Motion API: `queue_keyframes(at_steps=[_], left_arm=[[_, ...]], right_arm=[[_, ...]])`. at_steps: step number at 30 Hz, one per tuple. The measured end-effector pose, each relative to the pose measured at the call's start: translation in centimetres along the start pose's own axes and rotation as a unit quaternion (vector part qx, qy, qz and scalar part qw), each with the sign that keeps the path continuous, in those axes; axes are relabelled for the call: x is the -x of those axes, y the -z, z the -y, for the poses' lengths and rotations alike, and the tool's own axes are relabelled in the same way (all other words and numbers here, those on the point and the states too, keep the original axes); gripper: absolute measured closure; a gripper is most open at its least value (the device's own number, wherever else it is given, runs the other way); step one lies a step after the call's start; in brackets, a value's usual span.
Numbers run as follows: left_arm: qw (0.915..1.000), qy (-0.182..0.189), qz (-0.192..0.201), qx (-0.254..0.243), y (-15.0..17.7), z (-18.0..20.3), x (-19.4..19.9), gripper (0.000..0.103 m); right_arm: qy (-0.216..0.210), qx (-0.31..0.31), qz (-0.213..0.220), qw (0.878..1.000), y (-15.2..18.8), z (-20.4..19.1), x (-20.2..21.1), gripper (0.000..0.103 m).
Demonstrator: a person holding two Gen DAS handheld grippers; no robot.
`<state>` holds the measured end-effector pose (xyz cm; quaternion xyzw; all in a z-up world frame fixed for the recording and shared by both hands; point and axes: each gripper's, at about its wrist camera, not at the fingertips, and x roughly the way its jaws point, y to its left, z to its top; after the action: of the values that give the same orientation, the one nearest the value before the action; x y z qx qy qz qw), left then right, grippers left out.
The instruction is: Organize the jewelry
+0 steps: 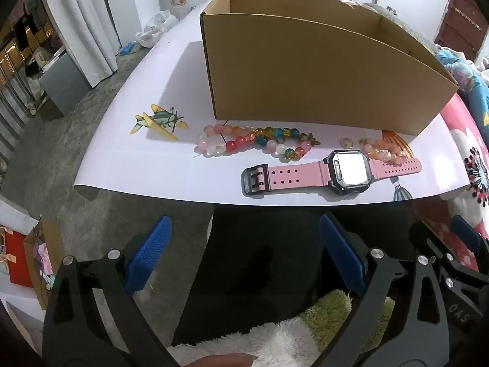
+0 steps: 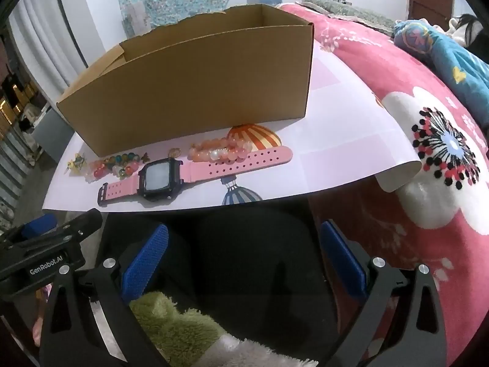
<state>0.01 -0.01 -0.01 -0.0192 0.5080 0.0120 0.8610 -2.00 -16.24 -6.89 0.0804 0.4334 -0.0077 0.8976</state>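
A pink-strapped watch [image 1: 333, 171] lies near the front edge of the white sheet [image 1: 152, 165]; it also shows in the right wrist view [image 2: 183, 172]. Behind it lie multicoloured bead bracelets [image 1: 253, 142], a peach bead bracelet [image 1: 386, 151] and a small gold ring [image 1: 347, 142]. An open cardboard box [image 1: 305, 70] stands behind them. My left gripper [image 1: 244, 253] is open and empty, below the sheet's front edge. My right gripper [image 2: 244, 257] is open and empty, likewise short of the sheet.
A small yellow-green plane figure [image 1: 159, 120] sits left of the beads. The sheet rests on a pink floral bedspread [image 2: 428, 107]. The other gripper shows at the frame edges [image 2: 45, 244]. A grey floor [image 1: 61, 159] lies to the left.
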Motion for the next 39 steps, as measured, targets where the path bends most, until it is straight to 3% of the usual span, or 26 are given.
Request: queue_keyframes(at_steps=[39], left_arm=[[1.0000,0.002,0.001,-0.005,0.17,0.03,0.03,0.009]], right_arm=[[0.006,0.003,0.005,1.000,-0.43,0.15,0.29,0.006]])
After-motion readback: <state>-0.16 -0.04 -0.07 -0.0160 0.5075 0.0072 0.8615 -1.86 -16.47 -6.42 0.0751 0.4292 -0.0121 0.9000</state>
